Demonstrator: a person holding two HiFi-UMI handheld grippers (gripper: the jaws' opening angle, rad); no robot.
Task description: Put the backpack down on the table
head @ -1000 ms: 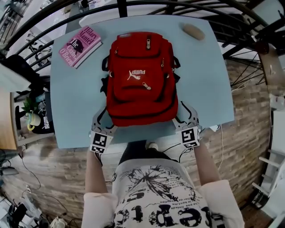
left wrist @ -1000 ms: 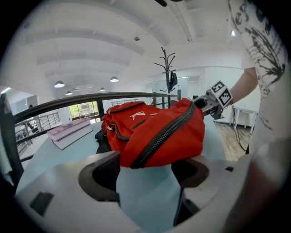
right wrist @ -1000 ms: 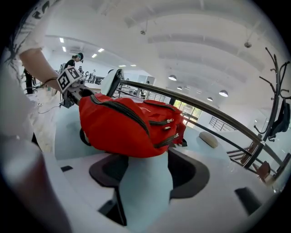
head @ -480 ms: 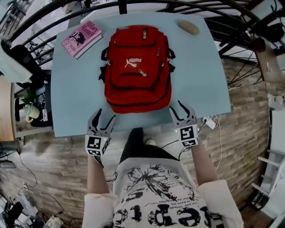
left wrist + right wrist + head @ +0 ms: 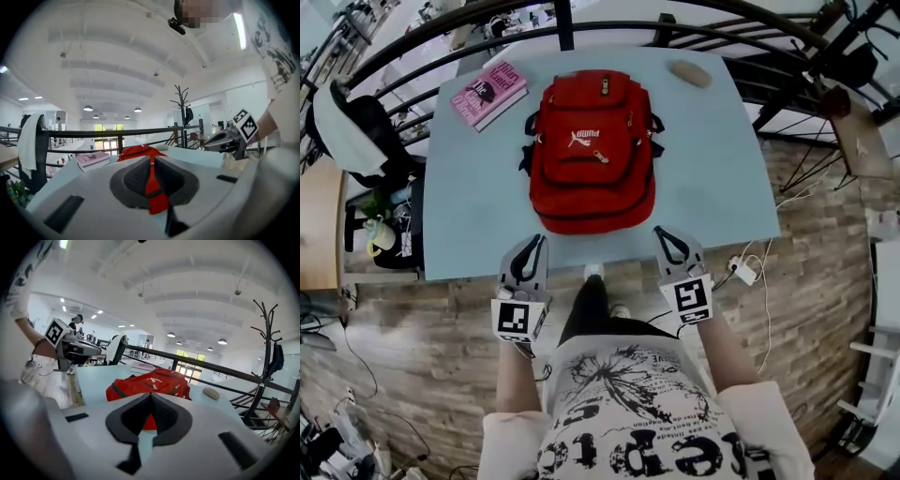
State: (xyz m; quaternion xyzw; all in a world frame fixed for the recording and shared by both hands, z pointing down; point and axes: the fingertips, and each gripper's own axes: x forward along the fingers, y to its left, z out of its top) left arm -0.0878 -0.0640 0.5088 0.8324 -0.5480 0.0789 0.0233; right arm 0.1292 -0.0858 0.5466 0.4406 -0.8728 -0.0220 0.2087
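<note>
- The left gripper (image 5: 536, 244) is showing its jaws drawn together with only a thin slit between the pads; they have just been closing, and nothing is sitting between them.
- Through that slit, the left gripper view is showing a strip of the red backpack (image 5: 592, 155), which is lying farther off and is not being touched.
- The right gripper (image 5: 662, 233) is also holding its jaws together, tips meeting, after just closing; they too are gripping nothing.
- Both grippers are hovering by the front edge of the bench (image 5: 712, 178), one on each side of the backpack's near end and apart from it.
- The backpack is lying flat on the middle of the bench, front pockets and white logo facing up, its top pointing toward the far edge.
- A pink book (image 5: 490, 92) is lying at the far left corner of the bench, well apart from the backpack.
- A small tan oval object (image 5: 688, 73) is resting near the far right corner.
- A black railing (image 5: 694, 26) is curving behind the bench.
- A chair with a white cloth over it (image 5: 349, 127) is standing to the left.
- A white power strip (image 5: 742, 272) is lying on the wooden floor (image 5: 422, 356) by the bench's right front corner.
</note>
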